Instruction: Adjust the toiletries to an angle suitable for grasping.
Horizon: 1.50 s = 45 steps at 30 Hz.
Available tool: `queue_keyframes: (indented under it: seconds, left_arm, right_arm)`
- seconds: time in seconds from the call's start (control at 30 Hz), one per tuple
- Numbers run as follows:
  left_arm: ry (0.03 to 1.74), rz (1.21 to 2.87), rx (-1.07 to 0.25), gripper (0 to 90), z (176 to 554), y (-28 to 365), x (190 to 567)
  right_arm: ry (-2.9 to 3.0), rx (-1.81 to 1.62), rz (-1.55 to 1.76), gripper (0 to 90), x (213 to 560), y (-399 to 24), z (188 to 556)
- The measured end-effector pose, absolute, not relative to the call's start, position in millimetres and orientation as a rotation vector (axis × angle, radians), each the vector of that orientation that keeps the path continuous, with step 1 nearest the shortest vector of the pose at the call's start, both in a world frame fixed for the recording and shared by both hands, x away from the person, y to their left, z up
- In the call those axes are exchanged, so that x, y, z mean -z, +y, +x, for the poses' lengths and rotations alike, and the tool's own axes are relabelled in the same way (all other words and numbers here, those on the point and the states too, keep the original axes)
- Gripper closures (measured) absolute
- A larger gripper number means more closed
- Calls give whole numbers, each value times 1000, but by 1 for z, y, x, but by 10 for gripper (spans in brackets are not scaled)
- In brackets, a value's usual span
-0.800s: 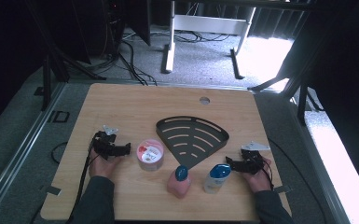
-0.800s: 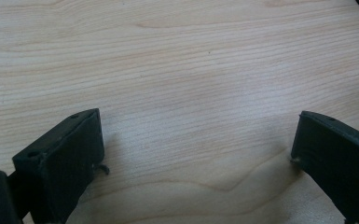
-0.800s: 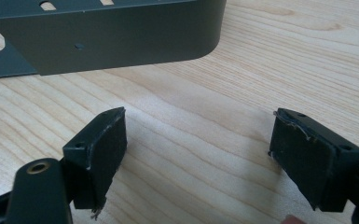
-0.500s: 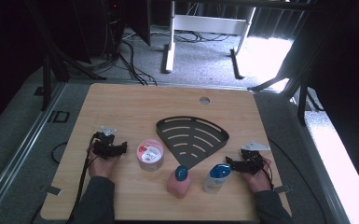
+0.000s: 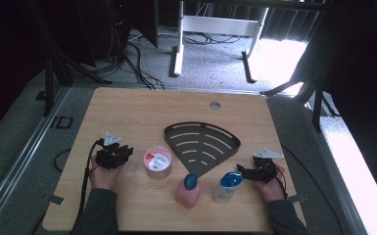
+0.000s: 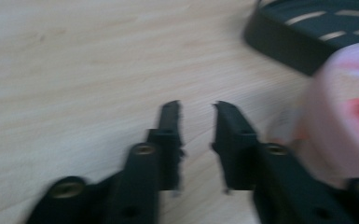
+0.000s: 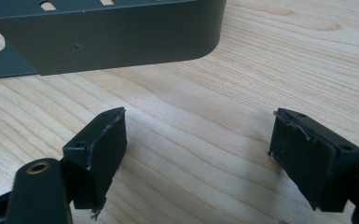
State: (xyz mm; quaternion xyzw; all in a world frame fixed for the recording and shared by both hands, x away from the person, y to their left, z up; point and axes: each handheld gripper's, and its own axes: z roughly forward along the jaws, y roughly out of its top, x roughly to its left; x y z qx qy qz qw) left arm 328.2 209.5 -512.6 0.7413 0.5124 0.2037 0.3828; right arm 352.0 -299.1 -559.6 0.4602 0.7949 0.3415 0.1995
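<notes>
Left claw [image 5: 127, 152]: jaws nearly together on nothing, resting on the table [image 5: 127, 112] just left of the pink tub [image 5: 157, 161].
Pink tub: untouched, beside the black rack [image 5: 201, 143].
Pink bottle [image 5: 188, 191], white bottle [image 5: 226, 186]: upright at the near edge.
Right claw [image 5: 240, 170]: spread wide, empty, just beside the white bottle.
Progress: judged barely begun; nothing gripped, rack empty.
Views: left gripper view shows the tub [image 6: 340, 121] blurred close alongside; right gripper view shows the rack wall [image 7: 121, 37].

Left claw [image 5: 122, 154] has edged slightly toward three o'clock, nearer the pink tub [image 5: 158, 162], its jaws a narrow gap apart with nothing between them; the tub sits just beside it.
</notes>
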Motion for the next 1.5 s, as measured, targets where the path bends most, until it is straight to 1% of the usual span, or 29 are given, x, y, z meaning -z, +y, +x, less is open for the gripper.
queue_keyframes:
  seconds: [0.03, 0.1, 0.17, 0.2, 0.23, 0.43, 0.5, 0.57, 1.07, 1.5]
  left_arm:
    - [1255, 1888, -513, 893, 322, 205, 504]
    - [1238, 1895, -513, 900, 320, 203, 501]
    - [1166, 1934, -484, 900, 313, 190, 493]
    - [1166, 1934, -484, 900, 313, 190, 493]
    - [1126, 1967, -464, 900, 310, 181, 491]
    - [1085, 2061, -467, 900, 307, 162, 494]
    - [1070, 2064, -451, 900, 306, 161, 494]
    - [1061, 2097, -469, 900, 303, 160, 492]
    - [1059, 2161, -527, 900, 300, 162, 488]
    - [1121, 2134, -530, 900, 299, 181, 488]
  right_arm:
    - [2222, -955, 1287, 183, 560, -299, 352]
    - [2222, -955, 1287, 183, 560, -299, 352]
    - [2222, -955, 1287, 183, 560, -299, 352]
    - [2222, -955, 1287, 183, 560, -299, 352]
    - [2222, -955, 1287, 183, 560, -299, 352]
    - [2222, -955, 1287, 183, 560, -299, 352]
    - [2222, -955, 1287, 183, 560, -299, 352]
    - [2222, -955, 1287, 183, 560, -299, 352]
    - [2223, -955, 1286, 183, 560, -299, 352]
    - [2223, -954, 1286, 183, 560, -299, 352]
